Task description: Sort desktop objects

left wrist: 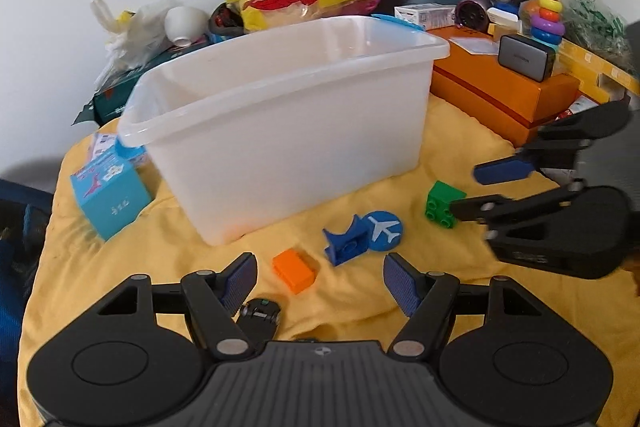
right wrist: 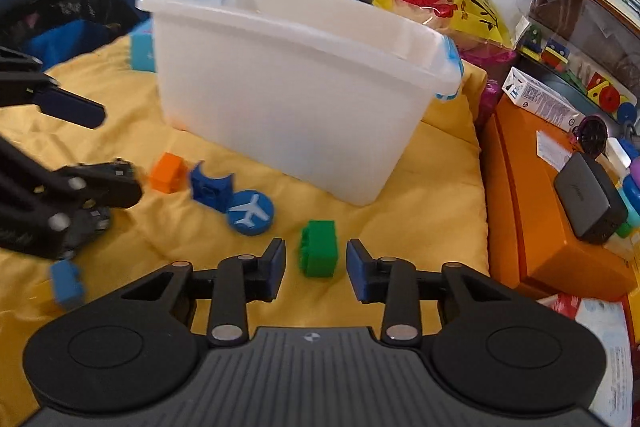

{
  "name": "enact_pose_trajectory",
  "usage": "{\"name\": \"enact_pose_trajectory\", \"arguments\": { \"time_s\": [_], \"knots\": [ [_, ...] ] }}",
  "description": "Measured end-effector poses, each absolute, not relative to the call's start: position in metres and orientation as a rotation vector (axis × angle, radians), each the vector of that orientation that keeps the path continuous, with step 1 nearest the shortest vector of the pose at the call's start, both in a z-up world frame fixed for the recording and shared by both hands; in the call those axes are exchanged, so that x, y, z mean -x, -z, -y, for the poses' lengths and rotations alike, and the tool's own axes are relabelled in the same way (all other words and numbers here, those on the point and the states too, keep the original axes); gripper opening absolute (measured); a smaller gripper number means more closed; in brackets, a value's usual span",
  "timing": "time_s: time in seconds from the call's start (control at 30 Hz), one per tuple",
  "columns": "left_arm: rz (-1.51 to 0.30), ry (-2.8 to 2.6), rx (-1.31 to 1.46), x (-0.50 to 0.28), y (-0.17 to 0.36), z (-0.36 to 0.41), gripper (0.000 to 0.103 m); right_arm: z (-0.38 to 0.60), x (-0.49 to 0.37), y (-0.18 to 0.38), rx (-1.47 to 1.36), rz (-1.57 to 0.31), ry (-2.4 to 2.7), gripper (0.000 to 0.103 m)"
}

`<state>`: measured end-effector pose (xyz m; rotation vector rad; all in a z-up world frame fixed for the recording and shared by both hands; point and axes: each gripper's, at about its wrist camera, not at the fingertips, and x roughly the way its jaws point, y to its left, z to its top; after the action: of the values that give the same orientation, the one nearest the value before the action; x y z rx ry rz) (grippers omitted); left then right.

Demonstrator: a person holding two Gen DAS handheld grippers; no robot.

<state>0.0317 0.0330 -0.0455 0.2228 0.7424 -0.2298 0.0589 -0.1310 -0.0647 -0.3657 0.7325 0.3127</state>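
Note:
A white plastic bin (left wrist: 280, 123) stands on the yellow cloth (left wrist: 440, 155); it also shows in the right wrist view (right wrist: 288, 87). In front of it lie an orange brick (left wrist: 294, 270), a blue arch brick (left wrist: 347, 241), a blue disc with a white plane (left wrist: 384, 230) and a green brick (left wrist: 443, 203). My left gripper (left wrist: 320, 281) is open, just short of the orange brick. My right gripper (right wrist: 316, 269) is open with the green brick (right wrist: 319, 247) between its fingers, which stand apart from it. A small black toy car (left wrist: 260, 315) lies under the left fingers.
A light blue box (left wrist: 110, 197) lies left of the bin. Orange boxes (left wrist: 500, 91) with a grey device (left wrist: 526, 57) stand at the right. Bags, books and toys are piled behind. A small blue brick (right wrist: 67, 283) lies at the left in the right wrist view.

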Motion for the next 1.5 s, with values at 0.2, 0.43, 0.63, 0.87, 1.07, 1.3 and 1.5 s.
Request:
{"name": "enact_pose_trajectory", "arguments": {
  "time_s": [0.2,0.43,0.63,0.87,1.07,1.3,1.5],
  "knots": [
    [-0.754,0.278,-0.338,-0.052,0.061,-0.017,0.073,0.134,-0.08,0.09,0.366,-0.816,-0.318,0.027],
    [-0.763,0.451,-0.615,-0.078,0.08,0.002,0.052,0.156,-0.054,0.076,0.274,-0.813,-0.331,0.027],
    [-0.87,0.543,-0.533,-0.098,0.088,-0.008,0.027,0.165,-0.038,0.068,0.236,-0.806,-0.311,0.028],
    [-0.907,0.557,-0.177,-0.06,0.058,-0.035,0.019,0.169,-0.025,0.06,0.176,-0.816,-0.318,0.027],
    [-0.894,0.484,-0.075,-0.015,0.064,-0.04,0.019,0.19,-0.033,0.069,-0.204,-0.96,-0.437,0.028],
    [-0.799,0.525,-0.419,0.019,0.089,-0.007,0.022,0.2,-0.041,0.102,-0.391,-1.093,-0.425,0.042],
    [-0.767,0.577,-0.489,0.041,0.086,0.004,0.034,0.199,-0.035,0.085,-0.18,-1.029,-0.355,0.05]
  ]
}}
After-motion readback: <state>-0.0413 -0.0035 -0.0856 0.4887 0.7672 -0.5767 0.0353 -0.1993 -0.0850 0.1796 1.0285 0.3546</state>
